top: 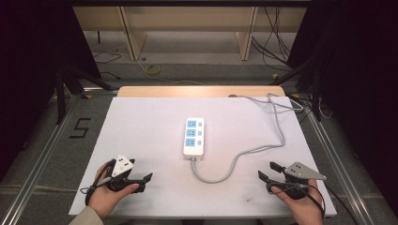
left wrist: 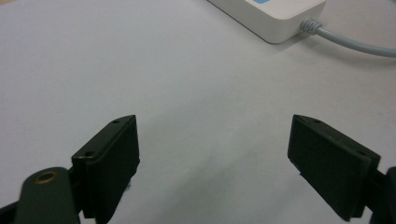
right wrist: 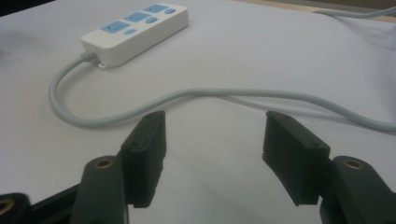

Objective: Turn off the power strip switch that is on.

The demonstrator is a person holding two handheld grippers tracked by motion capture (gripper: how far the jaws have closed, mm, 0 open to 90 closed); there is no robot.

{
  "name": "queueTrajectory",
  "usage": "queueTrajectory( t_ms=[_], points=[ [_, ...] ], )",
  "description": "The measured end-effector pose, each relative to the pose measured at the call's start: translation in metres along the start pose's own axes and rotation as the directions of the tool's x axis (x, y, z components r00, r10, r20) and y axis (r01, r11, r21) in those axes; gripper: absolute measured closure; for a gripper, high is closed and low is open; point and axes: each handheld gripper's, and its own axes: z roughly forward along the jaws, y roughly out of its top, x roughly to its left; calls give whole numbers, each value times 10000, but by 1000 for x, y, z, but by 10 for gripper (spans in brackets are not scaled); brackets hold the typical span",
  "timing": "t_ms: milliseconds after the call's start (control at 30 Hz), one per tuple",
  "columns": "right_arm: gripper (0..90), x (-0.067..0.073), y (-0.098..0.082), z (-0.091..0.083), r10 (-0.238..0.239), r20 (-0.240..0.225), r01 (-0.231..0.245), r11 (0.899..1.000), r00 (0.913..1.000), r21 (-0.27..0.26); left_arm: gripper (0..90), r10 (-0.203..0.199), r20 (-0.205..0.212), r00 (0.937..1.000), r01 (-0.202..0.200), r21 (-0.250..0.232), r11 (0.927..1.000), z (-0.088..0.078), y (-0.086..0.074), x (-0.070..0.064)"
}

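Black jaws; brass screws; grey three-cornered plates; beige sleeve (top: 87,216)

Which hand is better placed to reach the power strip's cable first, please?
Probably the right: its tongs stand open just beside the grey cable, which runs close ahead of them. The left tongs are open too, but sit farther from it, facing bare table.

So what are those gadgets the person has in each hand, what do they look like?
Each is a black hand-held tool. The left gripper and right gripper each end in two flat, blocky black jaws fixed with small screws, on arms with brass-coloured pivots. A grey three-cornered plate sits on top of each, and a dark cable trails back from it. A beige sleeve covers the left forearm.
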Motion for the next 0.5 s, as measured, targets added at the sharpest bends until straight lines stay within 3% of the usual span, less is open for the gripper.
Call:
queueTrajectory(
  t_ms=[100, 367, 500],
  points=[
    [480, 1, 0, -1, -62, 30, 62, 9999, 10000, 132, 164, 32, 39, 10000, -32, 13, 10000, 0, 0, -1],
    [805, 4, 4, -6, -475, 342, 461, 9981, 9983, 405, 168, 165, -38, 9999, -165, 66, 9998, 1, 0, 0],
    [890, 5, 5, -7, -791, 538, 756, 9951, 9954, 641, 170, 124, -63, 9999, -124, 83, 9999, 1, 0, -1]
  ],
)
